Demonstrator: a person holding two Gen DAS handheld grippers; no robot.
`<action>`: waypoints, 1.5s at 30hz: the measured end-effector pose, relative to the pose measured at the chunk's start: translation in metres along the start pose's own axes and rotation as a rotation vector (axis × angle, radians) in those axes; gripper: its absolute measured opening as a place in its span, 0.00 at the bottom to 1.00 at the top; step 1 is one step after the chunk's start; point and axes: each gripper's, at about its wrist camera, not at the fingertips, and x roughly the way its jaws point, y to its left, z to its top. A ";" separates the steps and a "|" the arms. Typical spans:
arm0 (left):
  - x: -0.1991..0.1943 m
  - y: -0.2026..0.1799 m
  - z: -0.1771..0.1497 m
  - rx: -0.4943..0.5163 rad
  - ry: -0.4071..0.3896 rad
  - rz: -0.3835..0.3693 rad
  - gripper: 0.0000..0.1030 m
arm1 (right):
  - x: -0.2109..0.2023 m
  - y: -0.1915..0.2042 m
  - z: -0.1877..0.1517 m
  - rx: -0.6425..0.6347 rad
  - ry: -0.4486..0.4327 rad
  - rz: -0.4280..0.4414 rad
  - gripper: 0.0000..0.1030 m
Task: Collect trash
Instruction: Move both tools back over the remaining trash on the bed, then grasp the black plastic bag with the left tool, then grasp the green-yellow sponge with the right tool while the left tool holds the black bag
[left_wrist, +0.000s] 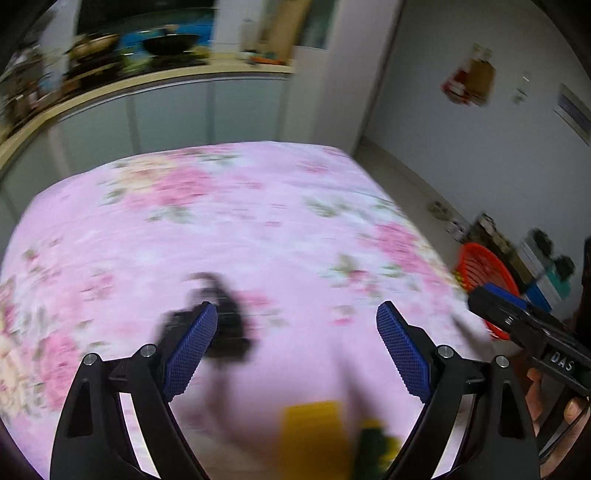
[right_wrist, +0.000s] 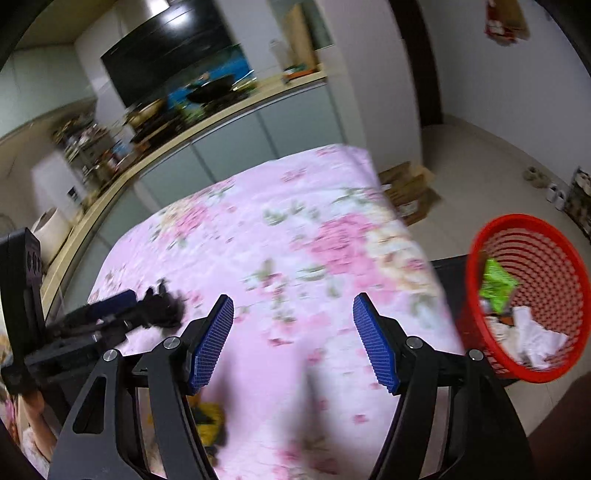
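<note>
A black crumpled piece of trash (left_wrist: 225, 321) lies on the pink floral tablecloth (left_wrist: 258, 229), just behind and beside the left pad of my left gripper (left_wrist: 295, 350), which is open with nothing pressed between its pads. A yellow and green wrapper (left_wrist: 317, 439) lies blurred at the near edge. My right gripper (right_wrist: 293, 339) is open over the cloth (right_wrist: 258, 258) with nothing between its fingers. In the right wrist view the left gripper (right_wrist: 122, 306) reaches beside the black trash (right_wrist: 162, 306), and the yellow wrapper (right_wrist: 207, 421) shows under the left finger.
A red mesh basket (right_wrist: 554, 266) stands off the table's right edge, holding a green wrapper (right_wrist: 498, 284) and white crumpled paper (right_wrist: 532, 336); the basket (left_wrist: 480, 266) also shows in the left wrist view. Flattened cardboard (right_wrist: 410, 192) lies on the floor. A kitchen counter (right_wrist: 207, 129) runs behind.
</note>
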 end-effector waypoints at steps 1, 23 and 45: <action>-0.004 0.016 0.000 -0.026 -0.004 0.018 0.83 | 0.003 0.007 -0.002 -0.010 0.006 0.006 0.64; 0.054 0.048 -0.010 -0.044 0.079 0.094 0.85 | 0.019 0.014 -0.014 -0.038 0.055 0.002 0.69; 0.028 0.058 -0.008 -0.062 -0.003 0.091 0.34 | 0.012 0.052 -0.058 -0.229 0.147 0.153 0.69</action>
